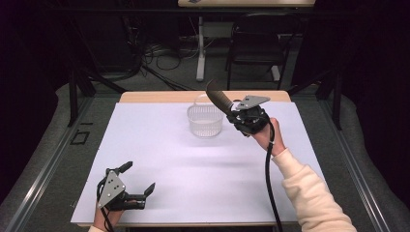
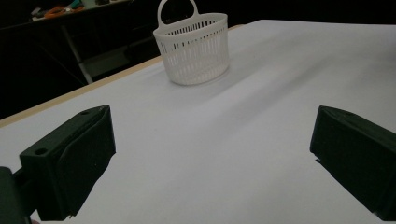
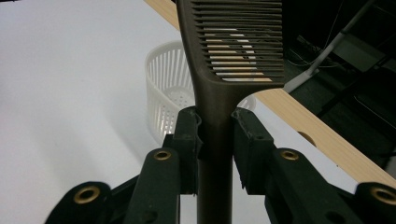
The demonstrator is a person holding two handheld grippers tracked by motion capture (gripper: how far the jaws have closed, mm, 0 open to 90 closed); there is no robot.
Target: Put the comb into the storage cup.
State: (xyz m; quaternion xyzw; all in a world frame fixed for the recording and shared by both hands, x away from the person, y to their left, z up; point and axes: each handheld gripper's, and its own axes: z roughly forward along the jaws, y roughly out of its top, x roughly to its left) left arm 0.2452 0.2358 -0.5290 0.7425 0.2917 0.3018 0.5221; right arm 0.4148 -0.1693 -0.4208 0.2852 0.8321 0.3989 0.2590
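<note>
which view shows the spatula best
The right gripper view: the spatula fills it close up, slotted head plain, handle clamped between the right gripper. The high view shows it small and dark, angled up beside the basket. The left gripper view gives the basket and its own open jaws.

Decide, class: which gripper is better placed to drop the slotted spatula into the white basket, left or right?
Right. The right gripper is shut on the slotted spatula and is held just beside the white basket. The left gripper is open and sits at the near table edge, far from the basket.
</note>
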